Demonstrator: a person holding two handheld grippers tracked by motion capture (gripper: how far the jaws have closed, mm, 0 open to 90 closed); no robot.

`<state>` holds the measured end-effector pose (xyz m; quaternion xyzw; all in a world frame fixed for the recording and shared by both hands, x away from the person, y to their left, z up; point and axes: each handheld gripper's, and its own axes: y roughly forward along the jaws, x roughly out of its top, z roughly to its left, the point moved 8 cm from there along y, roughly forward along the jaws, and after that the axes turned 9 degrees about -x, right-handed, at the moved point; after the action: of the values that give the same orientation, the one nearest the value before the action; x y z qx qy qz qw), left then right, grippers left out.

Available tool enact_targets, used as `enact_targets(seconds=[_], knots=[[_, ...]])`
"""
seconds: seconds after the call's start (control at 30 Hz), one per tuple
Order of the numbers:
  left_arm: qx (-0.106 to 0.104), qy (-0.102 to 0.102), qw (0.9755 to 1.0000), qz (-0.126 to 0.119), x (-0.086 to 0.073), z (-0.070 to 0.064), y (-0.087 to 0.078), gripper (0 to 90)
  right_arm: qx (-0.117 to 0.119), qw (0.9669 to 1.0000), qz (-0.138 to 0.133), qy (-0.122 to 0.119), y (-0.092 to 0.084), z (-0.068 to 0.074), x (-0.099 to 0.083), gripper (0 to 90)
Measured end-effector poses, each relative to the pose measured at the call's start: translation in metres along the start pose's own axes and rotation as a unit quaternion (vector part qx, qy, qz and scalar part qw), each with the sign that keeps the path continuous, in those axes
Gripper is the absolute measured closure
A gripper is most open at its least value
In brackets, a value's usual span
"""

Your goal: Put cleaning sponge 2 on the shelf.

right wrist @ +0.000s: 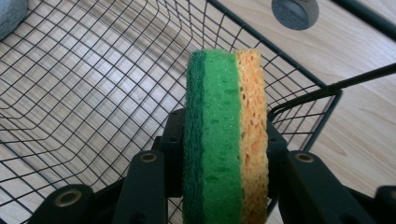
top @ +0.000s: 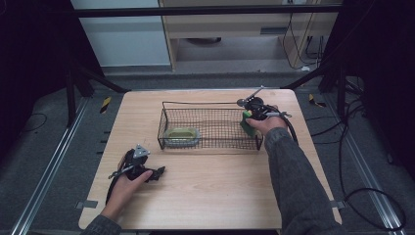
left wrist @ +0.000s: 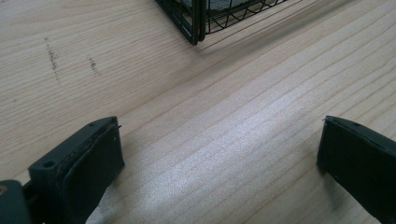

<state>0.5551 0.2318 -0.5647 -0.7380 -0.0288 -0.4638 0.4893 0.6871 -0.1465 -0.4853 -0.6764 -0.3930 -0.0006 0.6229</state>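
Above the wire basket [right wrist: 70,93], the right gripper [right wrist: 224,154] clamps the sponge [right wrist: 226,140] on edge for lowering inside; the left gripper [left wrist: 219,158] rests open, unneeded

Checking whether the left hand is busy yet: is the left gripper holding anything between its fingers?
No. In the left gripper view the left gripper stands wide open, with bare wooden table between its fingers.
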Motion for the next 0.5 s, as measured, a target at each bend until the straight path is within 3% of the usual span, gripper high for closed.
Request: enact_targets(seconds=[0.5], knots=[[0.000, 0.000, 1.0000, 0.000, 0.0001, 0.0000, 0.0001, 0.0, 0.002, 0.9999, 0.005, -0.010, 0.0043, 0.0077, -0.0011, 62.6]])
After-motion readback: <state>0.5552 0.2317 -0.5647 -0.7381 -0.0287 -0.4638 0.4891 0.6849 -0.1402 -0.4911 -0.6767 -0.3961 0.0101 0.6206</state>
